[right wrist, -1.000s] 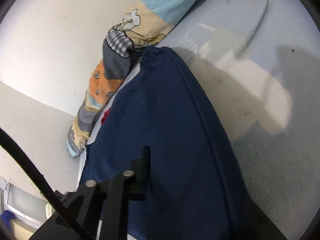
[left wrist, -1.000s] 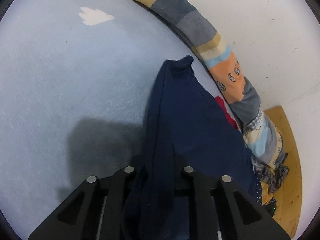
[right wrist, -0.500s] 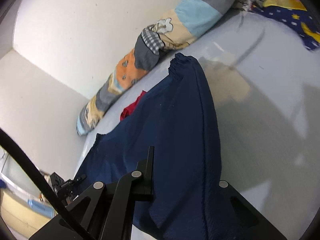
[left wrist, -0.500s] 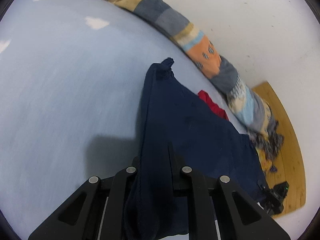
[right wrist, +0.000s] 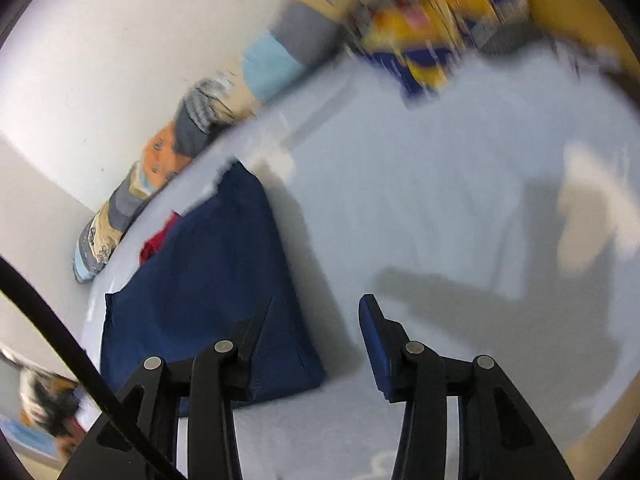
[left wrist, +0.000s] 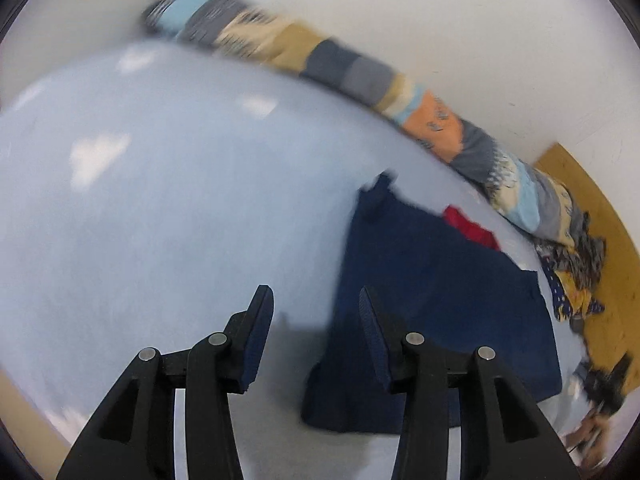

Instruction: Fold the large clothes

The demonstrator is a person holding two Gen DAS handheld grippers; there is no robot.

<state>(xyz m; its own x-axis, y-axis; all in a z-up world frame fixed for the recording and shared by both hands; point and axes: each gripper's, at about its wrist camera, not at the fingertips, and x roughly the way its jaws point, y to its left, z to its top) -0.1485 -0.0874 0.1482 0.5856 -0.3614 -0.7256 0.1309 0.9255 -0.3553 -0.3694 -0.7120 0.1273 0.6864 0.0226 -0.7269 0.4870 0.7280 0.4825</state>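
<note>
In the left wrist view, the left tool (left wrist: 316, 312) hangs above the pale blue bed sheet (left wrist: 180, 208) with its two black fingers spread wide and nothing between them. The folded dark navy garment (left wrist: 432, 312) lies flat on the sheet to the right of the tool, its near edge partly hidden behind the right-hand finger (left wrist: 374, 336). A small red cloth (left wrist: 470, 226) peeks out from under the garment's far side. Beyond it a long patchwork bolster in grey, blue, orange and beige (left wrist: 400, 96) runs along the white wall (left wrist: 460, 20), and a heap of patterned yellow and dark blue fabric (left wrist: 572, 280) sits at its right end beside a wooden board (left wrist: 592, 208). The view is blurred. In the right wrist view, the right tool (right wrist: 316, 312) is likewise wide apart and holds nothing, poised over bare sheet (right wrist: 420, 200). The navy garment (right wrist: 208, 272) lies to its left, with the tool's left finger (right wrist: 256, 328) overlapping its near right corner in the picture; whether they touch cannot be told. The red cloth (right wrist: 158, 242) shows at the garment's far left edge, the bolster (right wrist: 168, 160) lies along the wall behind, and the yellow and blue heap (right wrist: 432, 16) is smeared by blur at the top. A black cable (right wrist: 60, 344) crosses the lower left.
</note>
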